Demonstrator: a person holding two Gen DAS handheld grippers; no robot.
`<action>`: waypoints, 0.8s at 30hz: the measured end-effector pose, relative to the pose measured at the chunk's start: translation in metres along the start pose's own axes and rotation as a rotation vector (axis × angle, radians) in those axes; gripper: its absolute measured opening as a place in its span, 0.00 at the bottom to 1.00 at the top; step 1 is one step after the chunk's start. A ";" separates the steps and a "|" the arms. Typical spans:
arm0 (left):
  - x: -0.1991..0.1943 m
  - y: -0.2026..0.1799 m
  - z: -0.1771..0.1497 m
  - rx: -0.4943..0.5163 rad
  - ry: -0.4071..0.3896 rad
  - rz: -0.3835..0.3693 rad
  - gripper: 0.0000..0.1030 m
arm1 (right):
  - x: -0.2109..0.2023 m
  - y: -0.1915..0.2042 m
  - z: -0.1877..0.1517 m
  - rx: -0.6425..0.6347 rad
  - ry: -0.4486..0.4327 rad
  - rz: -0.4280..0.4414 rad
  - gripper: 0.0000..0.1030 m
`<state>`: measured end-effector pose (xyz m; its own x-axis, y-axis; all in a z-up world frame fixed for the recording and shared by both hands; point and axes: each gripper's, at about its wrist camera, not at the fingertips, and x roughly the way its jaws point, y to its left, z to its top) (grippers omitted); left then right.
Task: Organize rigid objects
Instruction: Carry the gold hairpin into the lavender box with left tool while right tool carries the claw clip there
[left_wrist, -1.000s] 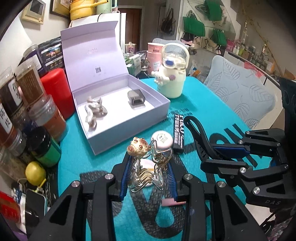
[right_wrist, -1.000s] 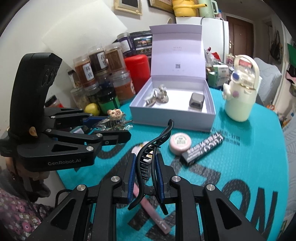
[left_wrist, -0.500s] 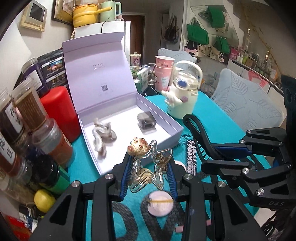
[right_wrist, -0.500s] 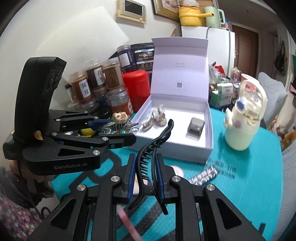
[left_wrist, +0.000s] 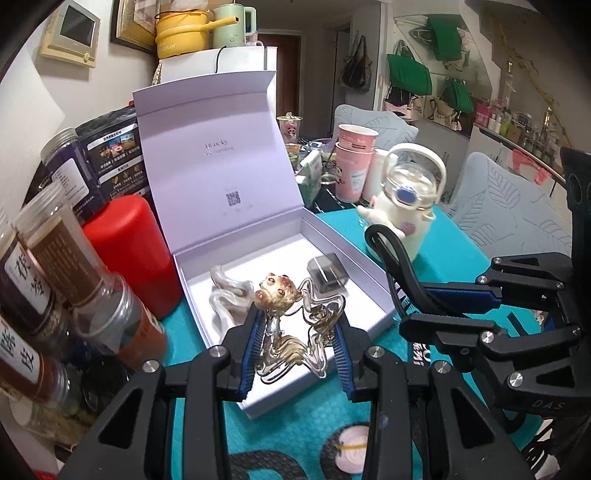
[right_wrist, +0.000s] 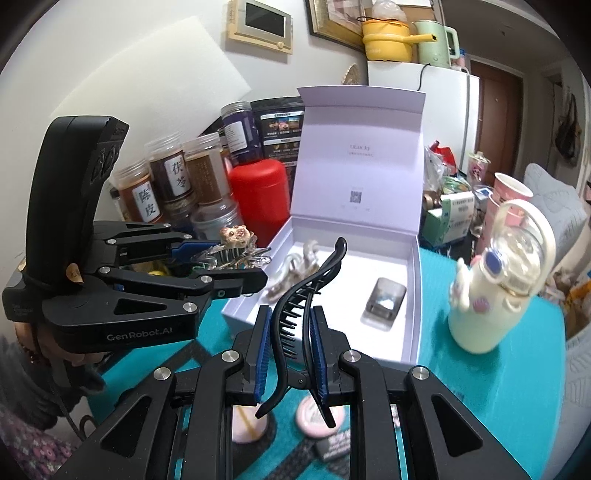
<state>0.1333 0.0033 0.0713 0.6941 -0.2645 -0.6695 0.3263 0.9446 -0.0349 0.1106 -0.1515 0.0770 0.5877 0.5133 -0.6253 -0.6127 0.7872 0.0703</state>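
Hovering just short of the open gift box (left_wrist: 369, 295), left gripper (left_wrist: 295, 343) clamps a clear bear hair claw (left_wrist: 291, 332); right gripper (right_wrist: 288, 350) clamps a black hair clip (right_wrist: 295, 310).

Glossy clear plastic hair clip (left_wrist: 291, 328); matt black plastic claw clip (right_wrist: 295, 317); smooth matt cardboard box (left_wrist: 369, 295).

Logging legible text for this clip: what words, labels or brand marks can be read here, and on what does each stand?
"GenRobot.AI": side of the left gripper.
"DAS": body of the right gripper, rest cut off.
"陈皮": label on a spice jar.
"茯苓": label on the neighbouring jar.
Lid of the white box: small brand word and QR code, too faint to read.
Dark packet: print too small.
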 end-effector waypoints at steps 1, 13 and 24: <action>0.002 0.002 0.003 0.000 -0.001 0.003 0.34 | 0.003 -0.002 0.002 0.001 -0.001 0.002 0.20; 0.037 0.025 0.026 -0.030 0.018 0.013 0.34 | 0.040 -0.023 0.028 0.004 -0.001 0.011 0.20; 0.083 0.043 0.040 -0.051 0.079 0.017 0.34 | 0.082 -0.054 0.043 0.028 0.018 0.007 0.20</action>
<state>0.2305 0.0138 0.0435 0.6458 -0.2341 -0.7267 0.2803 0.9581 -0.0595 0.2146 -0.1371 0.0557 0.5737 0.5128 -0.6387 -0.6015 0.7930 0.0965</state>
